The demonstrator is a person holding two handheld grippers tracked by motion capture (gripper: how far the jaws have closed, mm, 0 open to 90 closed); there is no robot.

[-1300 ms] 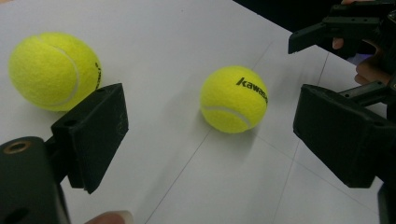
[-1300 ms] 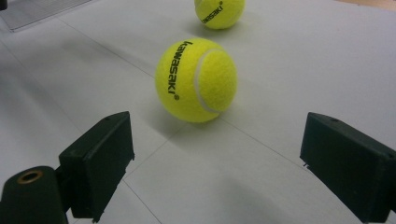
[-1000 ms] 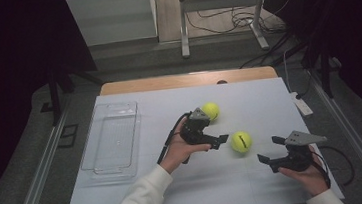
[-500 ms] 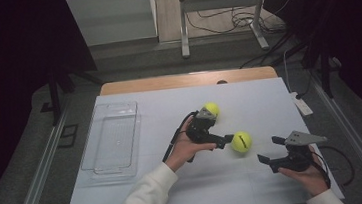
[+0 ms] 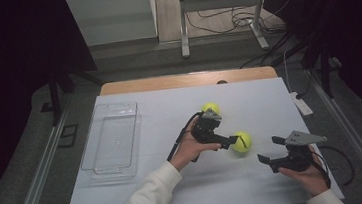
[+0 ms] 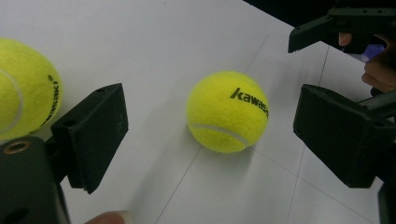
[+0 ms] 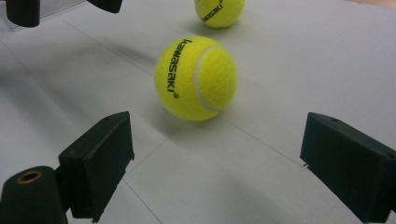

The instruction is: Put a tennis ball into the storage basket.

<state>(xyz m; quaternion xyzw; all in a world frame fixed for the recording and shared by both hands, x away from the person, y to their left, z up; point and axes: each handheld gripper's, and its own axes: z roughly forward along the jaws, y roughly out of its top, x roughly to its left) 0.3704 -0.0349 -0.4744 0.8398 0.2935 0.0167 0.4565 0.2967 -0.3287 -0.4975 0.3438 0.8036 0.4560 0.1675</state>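
Mid-table: left gripper point(image 5: 227, 139) jaws wide, facing ball point(image 5: 242, 142) | right gripper point(image 5: 270, 159) jaws wide, empty

yellow tennis ball point(image 5: 242, 142) on table, second ball point(image 5: 210, 108) near

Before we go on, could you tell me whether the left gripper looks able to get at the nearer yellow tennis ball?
Probably yes: the left gripper is open, and the nearer yellow tennis ball sits just ahead between its jaws on bare white table, nothing between.
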